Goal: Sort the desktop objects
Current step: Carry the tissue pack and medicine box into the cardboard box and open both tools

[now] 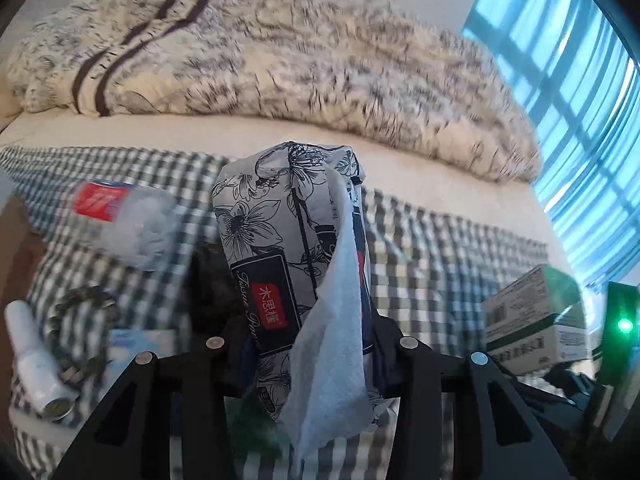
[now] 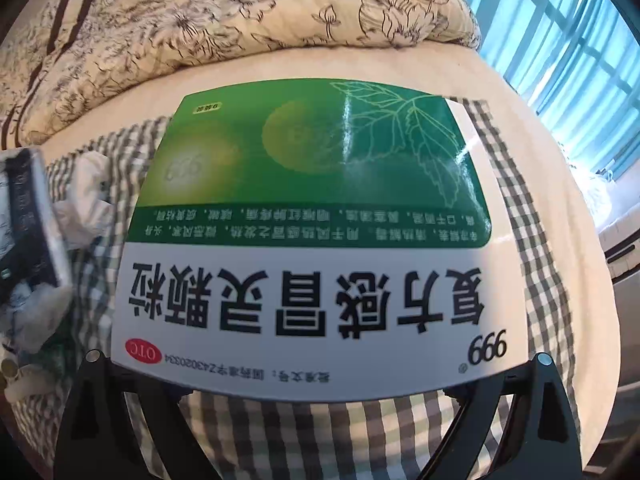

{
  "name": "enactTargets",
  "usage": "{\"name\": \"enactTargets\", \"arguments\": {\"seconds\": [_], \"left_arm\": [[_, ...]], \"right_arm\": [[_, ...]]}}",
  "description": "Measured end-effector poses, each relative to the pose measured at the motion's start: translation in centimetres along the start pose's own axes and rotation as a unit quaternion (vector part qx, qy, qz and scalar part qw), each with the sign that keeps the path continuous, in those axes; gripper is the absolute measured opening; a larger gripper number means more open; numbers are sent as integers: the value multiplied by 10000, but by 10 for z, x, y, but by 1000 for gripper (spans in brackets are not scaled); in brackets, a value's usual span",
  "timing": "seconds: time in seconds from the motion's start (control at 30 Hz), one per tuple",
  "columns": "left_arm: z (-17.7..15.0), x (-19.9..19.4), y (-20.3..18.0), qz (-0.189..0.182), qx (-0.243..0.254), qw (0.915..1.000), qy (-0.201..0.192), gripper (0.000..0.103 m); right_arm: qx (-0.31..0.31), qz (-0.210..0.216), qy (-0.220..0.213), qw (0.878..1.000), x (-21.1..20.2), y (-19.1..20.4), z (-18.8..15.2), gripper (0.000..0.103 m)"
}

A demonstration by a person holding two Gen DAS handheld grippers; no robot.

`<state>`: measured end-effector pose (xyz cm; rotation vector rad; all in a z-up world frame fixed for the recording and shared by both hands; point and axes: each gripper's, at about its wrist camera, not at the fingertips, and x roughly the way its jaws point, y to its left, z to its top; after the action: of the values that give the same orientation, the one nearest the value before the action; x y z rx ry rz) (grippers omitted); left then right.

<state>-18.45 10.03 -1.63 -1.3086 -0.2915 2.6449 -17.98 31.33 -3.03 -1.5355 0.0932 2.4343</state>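
A tissue pack [image 1: 276,248] with a black flower print stands upright between the fingers of my left gripper [image 1: 312,344], which is shut on it; a white tissue [image 1: 336,336] hangs out of its side. My right gripper [image 2: 316,364] is shut on a green and white medicine box [image 2: 316,248], held flat above the checked cloth [image 2: 516,240]. That box shows at the right edge of the left wrist view [image 1: 532,316]. The tissue pack [image 2: 28,216] appears at the left edge of the right wrist view.
On the checked cloth [image 1: 420,248] lie a clear wrapped pack with a red label [image 1: 120,220], a white tube [image 1: 32,356], a bead bracelet [image 1: 80,332] and a coin [image 1: 60,408]. Crumpled tissue [image 2: 88,204] lies left of the box. A folded quilt [image 1: 280,60] fills the back; a window [image 1: 568,100] is at right.
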Motion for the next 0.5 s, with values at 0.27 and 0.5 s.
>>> {"name": "enactTargets", "arguments": {"seconds": [0.27,0.5], "left_arm": [[-5,-56,28,213,-270,9992,-186,44],[-16,-94,52,342,-424,9979,-339,44]], "right_arm": [[-142,196,-286,9993,-49,9,-21,92],[-345,321,-519,9975,-77,29,-27,92]]}}
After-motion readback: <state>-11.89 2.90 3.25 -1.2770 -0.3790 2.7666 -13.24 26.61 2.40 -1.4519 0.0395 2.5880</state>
